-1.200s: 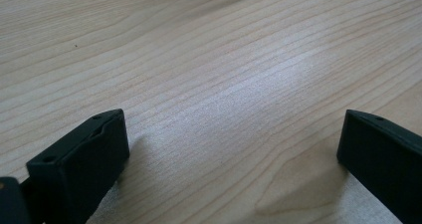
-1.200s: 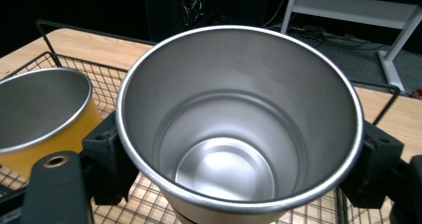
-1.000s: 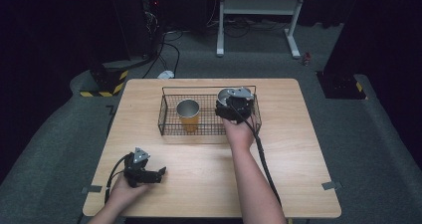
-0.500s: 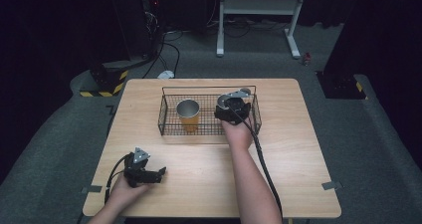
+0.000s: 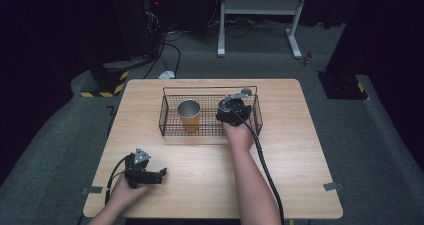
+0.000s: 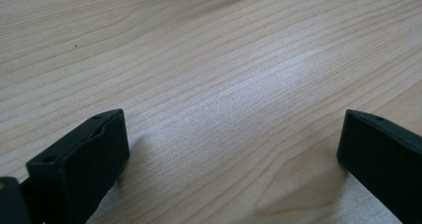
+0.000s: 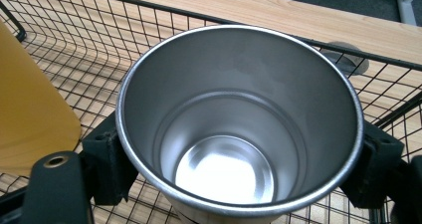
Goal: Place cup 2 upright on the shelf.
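Right gripper (image 5: 234,111), jaws clamped on shiny steel cup (image 7: 239,129), has dropped lower into black wire basket (image 5: 167,119) beside yellow cup (image 5: 189,116), so release seems close; left gripper (image 5: 161,173) rests gaping on table.

This is looking like a lab or a test room rather than a home — a plain wooden table (image 5: 300,185) is standing alone on grey carpet (image 5: 60,150), with dark curtains (image 5: 55,30) hanging around it and shutting off the rest of the room. Loose cables (image 5: 172,47) are trailing over the floor behind the table towards dark equipment (image 5: 145,20), and a block with yellow-and-black hazard stripes (image 5: 107,87) is sitting beside them. The white metal legs of a stand (image 5: 260,15) are showing at the back — nothing homely is lying about, and bits of tape (image 5: 332,186) are marking the carpet by the table's corners.
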Demonstrator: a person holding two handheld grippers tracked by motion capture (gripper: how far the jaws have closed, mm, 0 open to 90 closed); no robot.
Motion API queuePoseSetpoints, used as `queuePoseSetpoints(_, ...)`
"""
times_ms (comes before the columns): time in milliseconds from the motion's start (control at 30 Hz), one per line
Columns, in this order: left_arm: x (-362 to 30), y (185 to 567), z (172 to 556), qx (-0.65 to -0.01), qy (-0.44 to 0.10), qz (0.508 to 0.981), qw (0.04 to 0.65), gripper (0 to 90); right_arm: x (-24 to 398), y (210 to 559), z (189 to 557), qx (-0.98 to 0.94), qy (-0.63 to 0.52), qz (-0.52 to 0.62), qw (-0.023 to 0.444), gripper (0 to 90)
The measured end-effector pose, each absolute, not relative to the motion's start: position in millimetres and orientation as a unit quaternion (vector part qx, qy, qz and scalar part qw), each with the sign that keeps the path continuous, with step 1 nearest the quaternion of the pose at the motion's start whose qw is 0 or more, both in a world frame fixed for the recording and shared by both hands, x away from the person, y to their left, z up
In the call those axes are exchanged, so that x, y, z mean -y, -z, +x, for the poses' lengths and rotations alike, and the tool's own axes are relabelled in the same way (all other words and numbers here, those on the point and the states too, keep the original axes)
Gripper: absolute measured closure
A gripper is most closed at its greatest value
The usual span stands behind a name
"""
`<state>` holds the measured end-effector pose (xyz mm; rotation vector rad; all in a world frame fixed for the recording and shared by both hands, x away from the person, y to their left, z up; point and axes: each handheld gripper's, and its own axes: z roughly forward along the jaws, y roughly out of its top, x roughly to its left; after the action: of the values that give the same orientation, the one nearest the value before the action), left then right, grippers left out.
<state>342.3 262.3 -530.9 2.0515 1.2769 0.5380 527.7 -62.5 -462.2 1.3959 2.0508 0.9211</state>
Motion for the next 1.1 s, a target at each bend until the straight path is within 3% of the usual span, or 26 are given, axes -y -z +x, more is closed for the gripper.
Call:
queuePoseSetpoints(600, -262.1, 531.0, 342.2, -0.488, -0.205, 0.783, 0.327, 0.2, 64.2, 471.2, 534.1, -0.761, -0.318, 0.52, 0.221, 18.0)
queuePoseSetpoints(833, -262.3, 530.9, 342.1, -0.488, -0.205, 0.783, 0.327, 0.3, 63.8, 469.1, 532.9, -0.761, -0.319, 0.52, 0.219, 10.9)
queuePoseSetpoints(1100, -262.1, 531.0, 342.0, -0.489, -0.204, 0.782, 0.328, 0.2, 67.6, 455.1, 525.7, -0.754, -0.331, 0.517, 0.233, 10.2)
